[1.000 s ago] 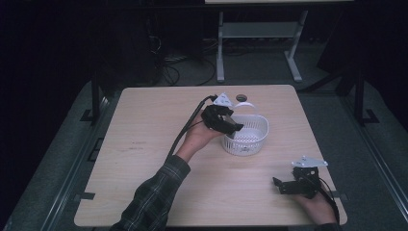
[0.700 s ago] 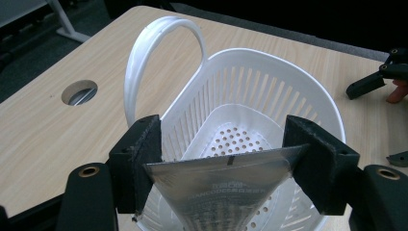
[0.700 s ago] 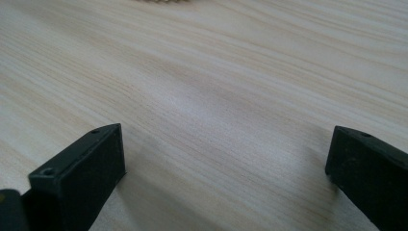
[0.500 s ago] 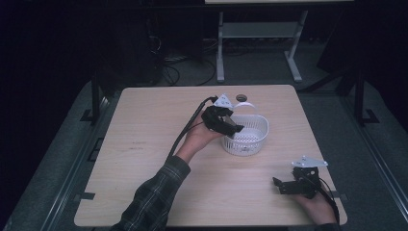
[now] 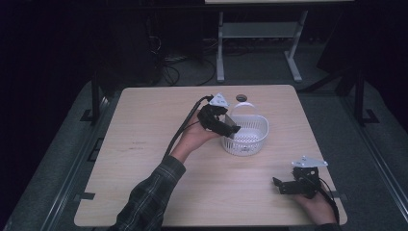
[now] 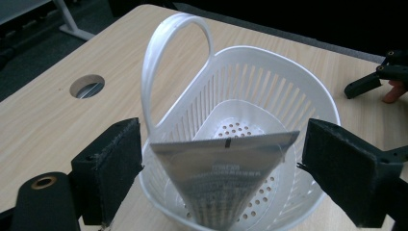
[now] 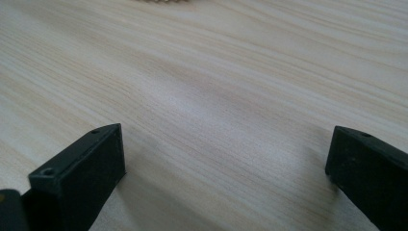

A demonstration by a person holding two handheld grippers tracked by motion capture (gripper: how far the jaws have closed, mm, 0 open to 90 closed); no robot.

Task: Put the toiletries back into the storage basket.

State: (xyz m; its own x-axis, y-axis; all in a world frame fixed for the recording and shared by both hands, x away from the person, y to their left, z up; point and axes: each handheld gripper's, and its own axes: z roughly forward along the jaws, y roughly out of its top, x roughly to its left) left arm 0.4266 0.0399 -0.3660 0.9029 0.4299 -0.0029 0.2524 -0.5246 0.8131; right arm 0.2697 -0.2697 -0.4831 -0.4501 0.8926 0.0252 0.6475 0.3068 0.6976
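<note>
Near the table's far edge, your left gripper [image 6: 221, 163] jaws have just been opening around the silver packet [image 6: 223, 178]; it may slump against the white basket [image 6: 288, 96] rim and spill out.

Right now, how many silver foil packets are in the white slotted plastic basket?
1. A silver foil packet stands tilted inside the white slotted plastic basket, between the open left gripper pads, which do not press it. Its lower end is cut off by the picture's edge.

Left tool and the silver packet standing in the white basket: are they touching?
Apart. The left gripper view shows the left tool open, its jaws having just been opening, with basket visible between each pad and the silver packet.
</note>
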